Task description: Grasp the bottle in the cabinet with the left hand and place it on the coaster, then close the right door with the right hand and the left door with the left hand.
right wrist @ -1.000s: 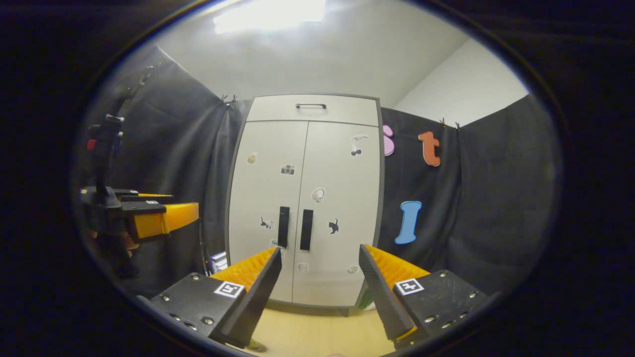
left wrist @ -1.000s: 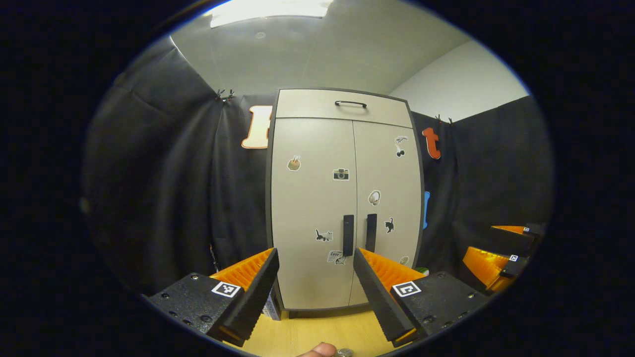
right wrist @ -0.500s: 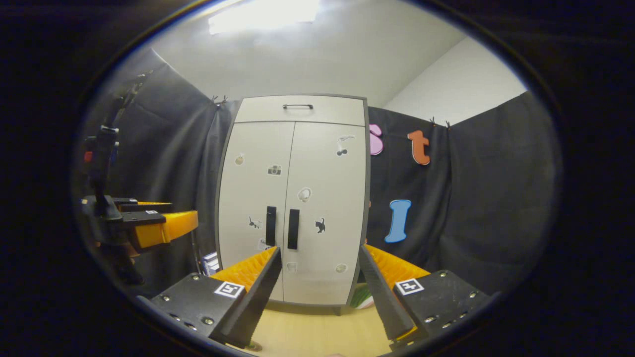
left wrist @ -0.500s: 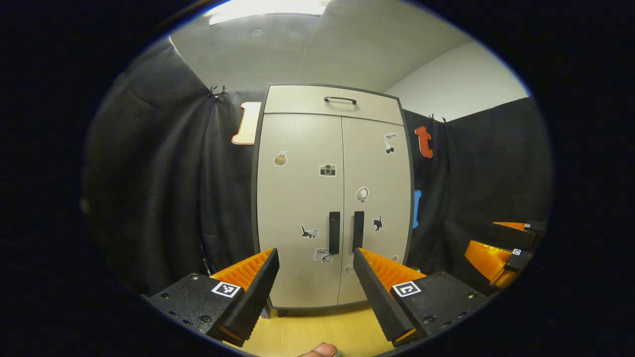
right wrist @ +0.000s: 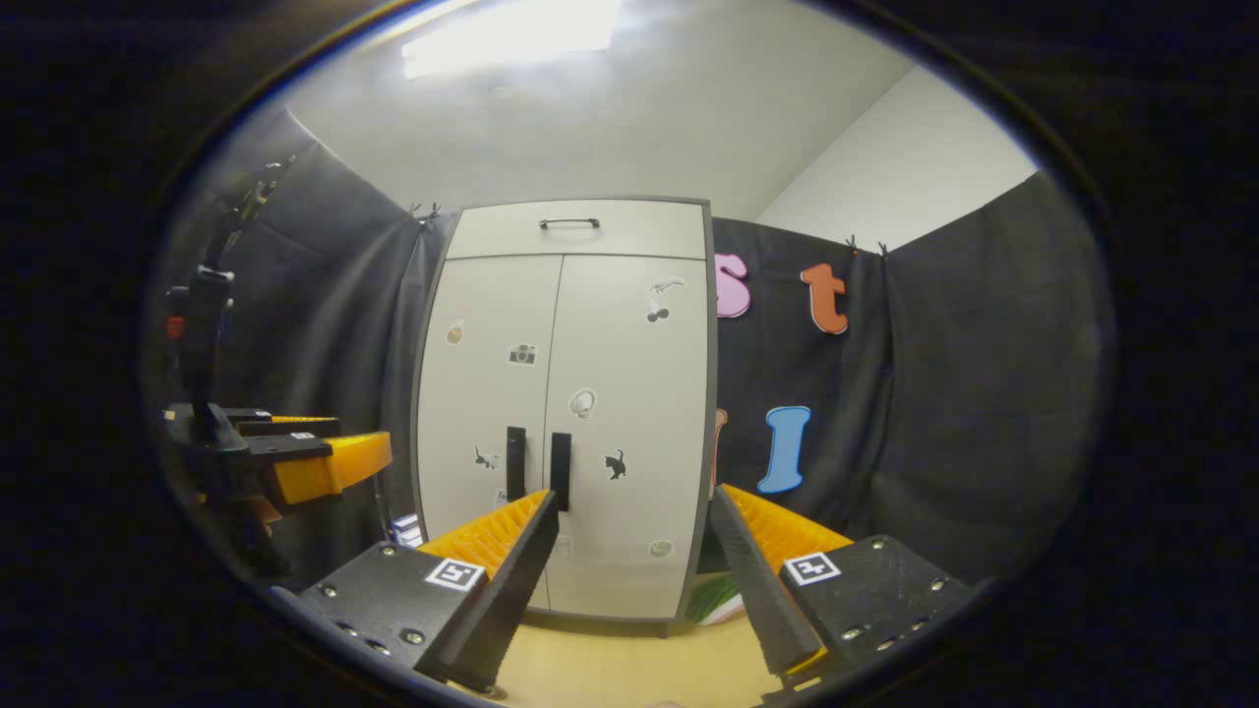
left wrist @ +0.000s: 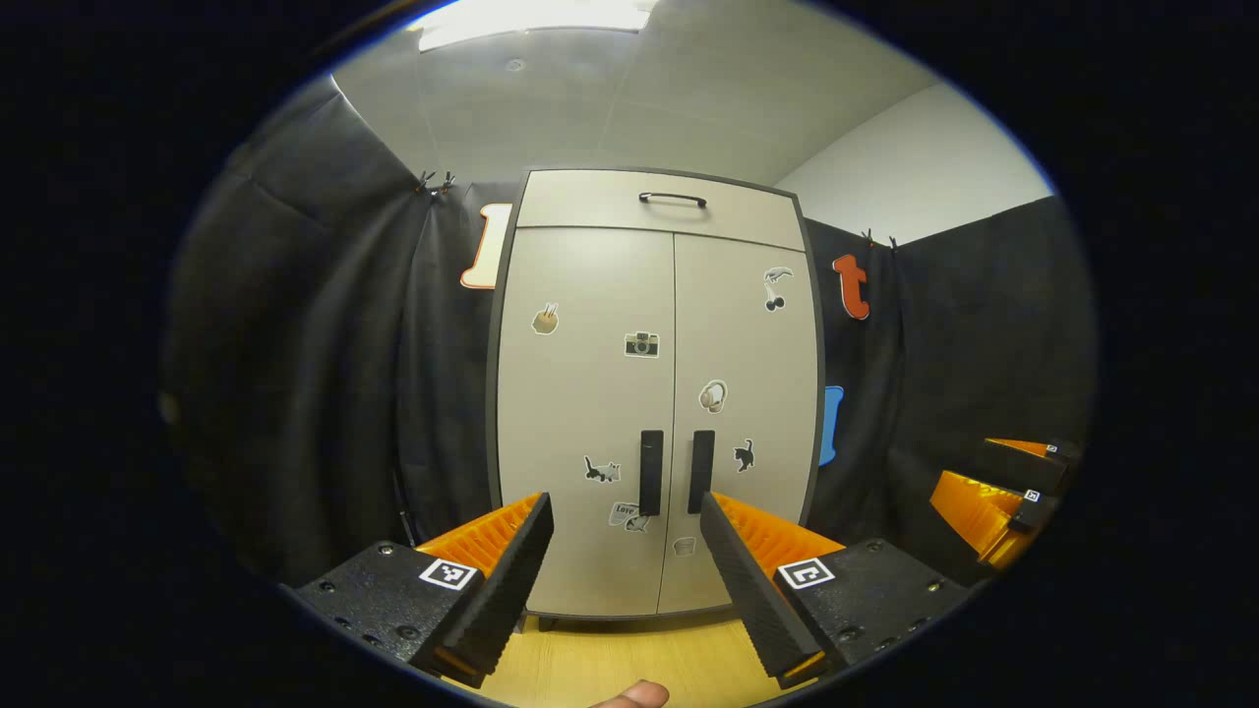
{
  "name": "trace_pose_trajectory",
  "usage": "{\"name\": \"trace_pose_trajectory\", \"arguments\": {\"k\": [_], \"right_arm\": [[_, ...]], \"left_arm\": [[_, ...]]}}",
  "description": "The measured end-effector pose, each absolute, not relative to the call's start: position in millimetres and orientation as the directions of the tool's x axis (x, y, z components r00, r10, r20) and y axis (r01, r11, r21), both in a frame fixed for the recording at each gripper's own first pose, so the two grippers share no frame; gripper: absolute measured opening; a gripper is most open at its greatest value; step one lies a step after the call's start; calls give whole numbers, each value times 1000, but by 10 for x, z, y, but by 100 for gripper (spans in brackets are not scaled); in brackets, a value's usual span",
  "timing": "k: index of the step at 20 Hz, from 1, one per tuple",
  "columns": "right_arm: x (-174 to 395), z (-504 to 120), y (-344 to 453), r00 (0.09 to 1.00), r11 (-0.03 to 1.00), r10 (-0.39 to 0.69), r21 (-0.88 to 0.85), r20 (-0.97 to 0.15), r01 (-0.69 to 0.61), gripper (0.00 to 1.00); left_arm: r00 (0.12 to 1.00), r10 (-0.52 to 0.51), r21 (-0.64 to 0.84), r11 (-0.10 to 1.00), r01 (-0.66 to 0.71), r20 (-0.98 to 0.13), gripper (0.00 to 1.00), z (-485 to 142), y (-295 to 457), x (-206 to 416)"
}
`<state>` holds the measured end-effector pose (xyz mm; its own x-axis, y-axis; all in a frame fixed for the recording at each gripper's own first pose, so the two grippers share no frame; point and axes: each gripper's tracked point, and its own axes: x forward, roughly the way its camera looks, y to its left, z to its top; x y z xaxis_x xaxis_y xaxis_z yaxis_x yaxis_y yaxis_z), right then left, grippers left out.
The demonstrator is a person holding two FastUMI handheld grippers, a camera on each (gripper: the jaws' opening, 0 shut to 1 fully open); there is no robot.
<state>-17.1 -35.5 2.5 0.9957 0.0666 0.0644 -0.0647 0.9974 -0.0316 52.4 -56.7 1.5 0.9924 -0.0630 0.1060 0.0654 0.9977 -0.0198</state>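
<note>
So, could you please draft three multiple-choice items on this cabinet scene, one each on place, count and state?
1. Where is the curved black handle on the tall beige cabinet?
A. top drawer
B. left side panel
C. base

2. How many vertical black bar handles are on the doors?
A. one
B. two
C. four

3. How are the two doors?
A. both shut
B. right open
C. both open

Answers: 1 A, it sits above the doors; 2 B, one flanks each side of the centre seam; 3 A, both panels lie flush.
</note>
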Motion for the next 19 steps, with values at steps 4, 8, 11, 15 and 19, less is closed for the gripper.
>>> {"name": "trace_pose_trajectory", "arguments": {"k": [4, 8, 11, 15, 19], "right_arm": [[-129, 56, -512, 994, 997, 72, -25, 81, -70, 92], [-119, 76, -645, 992, 996, 87, -27, 95, -85, 95], [-84, 57, -721, 991, 995, 95, -31, 98, -92, 95], [-18, 22, -794, 991, 995, 97, -18, 96, -95, 92], [10, -21, -891, 991, 996, 94, -7, 96, -93, 92]], "left_arm": [[992, -50, -25, 998, 53, 115, 95, 37, -686, 572], [991, -37, -32, 999, 41, 125, 95, 48, -749, 570], [990, -20, -27, 999, 24, 139, 95, 46, -756, 608], [993, -6, -32, 999, 10, 118, 94, -59, -787, 674], [995, 3, -6, 1000, -2, 99, 95, -153, -852, 718]]}}
